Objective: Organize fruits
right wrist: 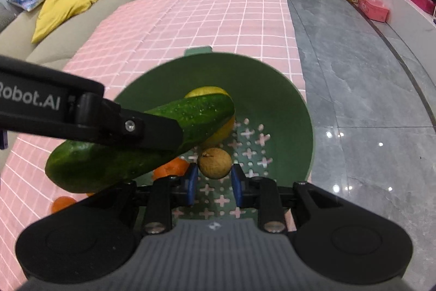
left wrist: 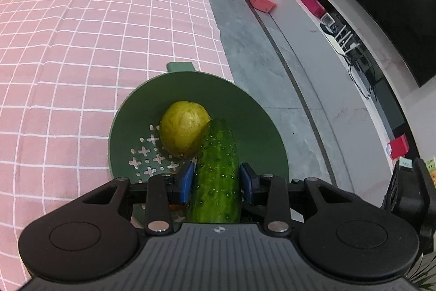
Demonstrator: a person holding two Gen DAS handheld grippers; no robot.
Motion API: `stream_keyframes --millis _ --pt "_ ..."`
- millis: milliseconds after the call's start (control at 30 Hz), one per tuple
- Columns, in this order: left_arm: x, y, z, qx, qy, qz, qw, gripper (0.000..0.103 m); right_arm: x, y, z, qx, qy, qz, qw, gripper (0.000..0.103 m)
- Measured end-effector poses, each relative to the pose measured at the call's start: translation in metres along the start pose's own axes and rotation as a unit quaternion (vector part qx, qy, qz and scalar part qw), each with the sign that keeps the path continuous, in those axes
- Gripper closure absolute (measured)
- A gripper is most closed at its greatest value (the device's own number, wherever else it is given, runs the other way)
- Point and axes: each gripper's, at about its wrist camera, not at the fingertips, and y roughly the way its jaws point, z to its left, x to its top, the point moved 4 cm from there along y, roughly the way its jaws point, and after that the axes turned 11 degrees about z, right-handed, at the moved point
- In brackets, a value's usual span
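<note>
My left gripper [left wrist: 217,179] is shut on a green cucumber [left wrist: 216,171] and holds it over the green colander bowl [left wrist: 245,105]; the cucumber's far end rests against a yellow lemon [left wrist: 184,132] in the bowl. In the right wrist view the left gripper's arm [right wrist: 81,116] crosses from the left with the cucumber [right wrist: 141,143] over the bowl [right wrist: 272,89], partly hiding the lemon [right wrist: 220,132]. My right gripper [right wrist: 214,182] has its jaws around a small brown round fruit [right wrist: 214,162] above the bowl's perforated bottom; its blue pads stand a little apart from the fruit.
The bowl stands at the right edge of a table with a pink checked cloth [right wrist: 204,18]. Oranges [right wrist: 170,167] lie beside the bowl, one [right wrist: 63,203] on the cloth. Grey tiled floor [right wrist: 354,72] lies right. A sofa with a yellow cushion [right wrist: 68,7] stands left.
</note>
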Motion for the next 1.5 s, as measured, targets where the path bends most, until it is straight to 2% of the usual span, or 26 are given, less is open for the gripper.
stream_keyframes --millis 100,267,333,433,567,667,700,800,933,1167,1367,1500 --pt "0.001 0.002 -0.001 0.003 0.003 0.004 1.0 0.061 -0.001 0.002 0.004 -0.016 -0.016 0.001 1.0 0.079" --pt "0.003 0.001 0.0 0.002 -0.004 0.01 0.9999 0.061 -0.003 0.002 0.003 -0.016 -0.019 -0.001 1.0 0.079" --pt "0.004 -0.002 0.0 0.006 -0.006 0.01 0.9999 0.061 -0.003 0.001 0.002 -0.02 -0.018 -0.002 1.0 0.07" --pt "0.008 -0.013 0.002 -0.011 -0.021 -0.005 0.9997 0.061 -0.003 0.0 0.006 -0.038 -0.037 0.0 0.999 0.059" --pt "0.011 -0.039 0.0 -0.028 -0.025 -0.034 0.9987 0.061 -0.008 -0.001 0.016 -0.061 -0.073 0.01 0.995 0.058" --pt "0.007 -0.063 0.004 -0.031 -0.024 -0.053 0.9978 0.061 -0.012 -0.006 0.021 -0.099 -0.108 0.014 0.989 0.055" --pt "0.004 -0.072 0.006 -0.031 -0.025 -0.059 0.9975 0.061 -0.012 -0.009 0.021 -0.099 -0.109 0.014 0.989 0.05" --pt "-0.006 -0.094 0.013 -0.028 -0.03 -0.078 0.9961 0.061 -0.013 -0.021 0.017 -0.083 -0.098 0.016 0.992 0.049" --pt "-0.033 -0.118 0.03 -0.015 -0.041 -0.1 0.994 0.057 -0.018 -0.041 0.017 -0.081 -0.086 0.001 0.993 0.049" --pt "-0.095 -0.132 0.062 0.01 -0.074 -0.108 0.9914 0.057 -0.042 -0.076 0.035 -0.035 -0.079 -0.022 0.996 0.049" --pt "-0.154 -0.127 0.079 0.028 -0.094 -0.098 0.9903 0.057 -0.074 -0.092 0.049 -0.009 -0.06 -0.011 0.998 0.049" --pt "-0.182 -0.121 0.081 0.035 -0.097 -0.093 0.9903 0.057 -0.104 -0.101 0.052 0.01 -0.029 0.003 1.0 0.049"
